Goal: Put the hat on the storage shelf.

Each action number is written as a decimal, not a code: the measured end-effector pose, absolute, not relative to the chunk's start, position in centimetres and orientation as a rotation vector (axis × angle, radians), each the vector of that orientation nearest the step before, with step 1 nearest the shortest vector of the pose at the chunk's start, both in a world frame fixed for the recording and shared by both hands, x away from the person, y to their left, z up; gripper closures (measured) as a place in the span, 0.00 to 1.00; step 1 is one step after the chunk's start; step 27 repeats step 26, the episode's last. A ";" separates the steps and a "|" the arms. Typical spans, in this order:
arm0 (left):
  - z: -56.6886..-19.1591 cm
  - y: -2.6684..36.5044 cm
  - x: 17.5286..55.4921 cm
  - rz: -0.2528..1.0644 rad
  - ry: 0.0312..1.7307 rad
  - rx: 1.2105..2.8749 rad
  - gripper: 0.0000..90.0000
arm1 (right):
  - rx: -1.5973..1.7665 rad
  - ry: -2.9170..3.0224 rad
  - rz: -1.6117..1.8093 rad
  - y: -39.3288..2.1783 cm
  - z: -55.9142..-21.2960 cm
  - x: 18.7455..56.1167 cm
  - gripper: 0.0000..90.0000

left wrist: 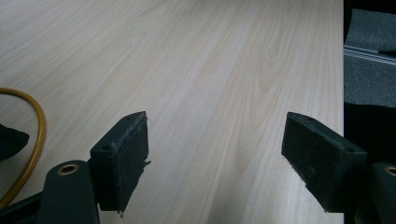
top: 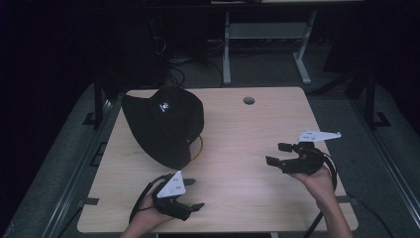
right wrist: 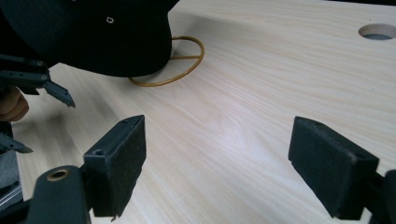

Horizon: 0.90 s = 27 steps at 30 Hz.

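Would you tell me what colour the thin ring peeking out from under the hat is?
The ring is mustard yellow, clearest in the right gripper view.

Your black hat [top: 163, 124] near the table's [top: 237, 148] far left corner covers most of the yellow ring [top: 199, 146]; you get a short arc past its brim. In the left gripper view the ring [left wrist: 37, 135] runs off the left edge. The hat's white logo [top: 164, 106] is too small to read. The hat [right wrist: 93, 32] is cropped in the right gripper view.
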State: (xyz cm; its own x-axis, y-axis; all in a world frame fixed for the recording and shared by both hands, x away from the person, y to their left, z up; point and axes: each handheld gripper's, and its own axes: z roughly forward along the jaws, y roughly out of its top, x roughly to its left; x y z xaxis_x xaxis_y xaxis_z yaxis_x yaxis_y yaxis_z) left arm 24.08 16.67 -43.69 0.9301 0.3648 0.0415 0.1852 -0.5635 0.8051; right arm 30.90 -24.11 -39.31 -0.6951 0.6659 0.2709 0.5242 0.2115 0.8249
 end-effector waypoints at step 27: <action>-43.8 16.1 23.6 0.254 0.352 2.218 0.24 | 1.210 2.281 1.512 -25.6 -42.4 26.7 0.19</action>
